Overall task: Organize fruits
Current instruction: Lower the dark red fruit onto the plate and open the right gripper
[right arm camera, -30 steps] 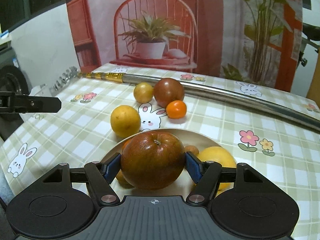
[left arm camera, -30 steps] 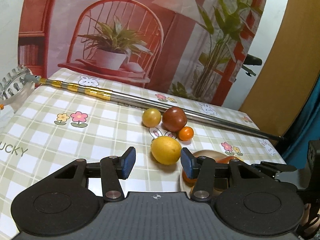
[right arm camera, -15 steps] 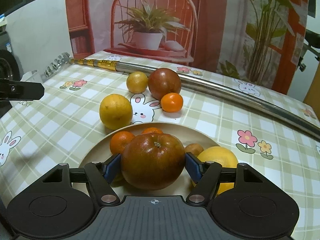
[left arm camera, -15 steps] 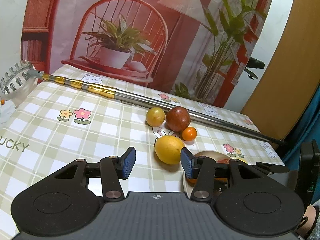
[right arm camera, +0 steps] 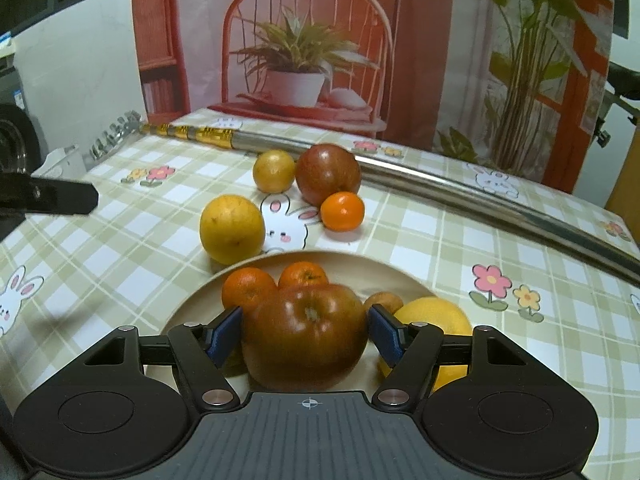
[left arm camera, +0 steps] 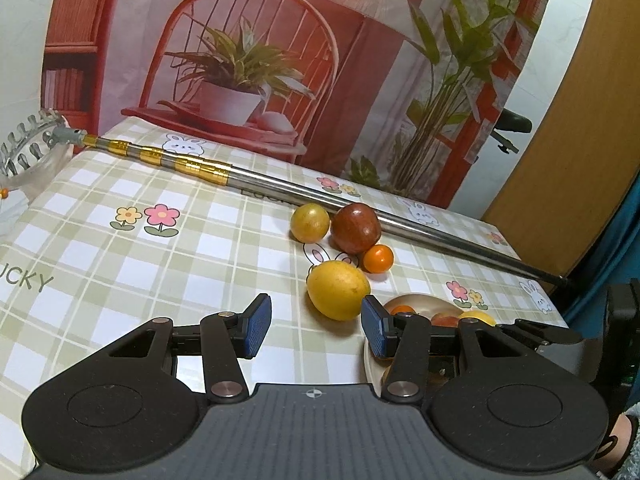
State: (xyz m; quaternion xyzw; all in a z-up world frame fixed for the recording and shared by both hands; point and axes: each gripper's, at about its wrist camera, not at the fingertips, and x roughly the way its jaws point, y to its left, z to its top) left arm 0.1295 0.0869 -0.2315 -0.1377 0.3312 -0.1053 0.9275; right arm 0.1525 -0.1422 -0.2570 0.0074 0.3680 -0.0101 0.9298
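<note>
- The right gripper [right arm camera: 306, 334] has its jaws around the apple [right arm camera: 304, 334] over the plate [right arm camera: 192, 300]. A thin gap seems to show on each side of the apple, so I cannot tell if the pads press it or have just let go.
- The left gripper [left arm camera: 316, 326] is apart and empty, low over the tabletop [left arm camera: 120, 264], with the lemon [left arm camera: 338, 290] just beyond its right finger.
- To do this step well, I think the apple should be lowered until it rests on the plate, then the jaws opened wide and drawn straight back, so no fruit is pushed.
- The left gripper could then centre on the lemon before it closes, because a round fruit rolls easily.
- The plate is at the near edge of the tabletop. It holds the apple, two mandarins [right arm camera: 249, 290] behind it, a yellow fruit [right arm camera: 434, 316] at the right rim, and a small brown fruit [right arm camera: 384, 302] between.
- Outside the plate, toward the far edge, lie the lemon, a loose mandarin [right arm camera: 343, 211], a second apple [right arm camera: 328, 173] and a small yellow fruit [right arm camera: 274, 171]; the last two lie against a metal pole [right arm camera: 460, 194].
</note>
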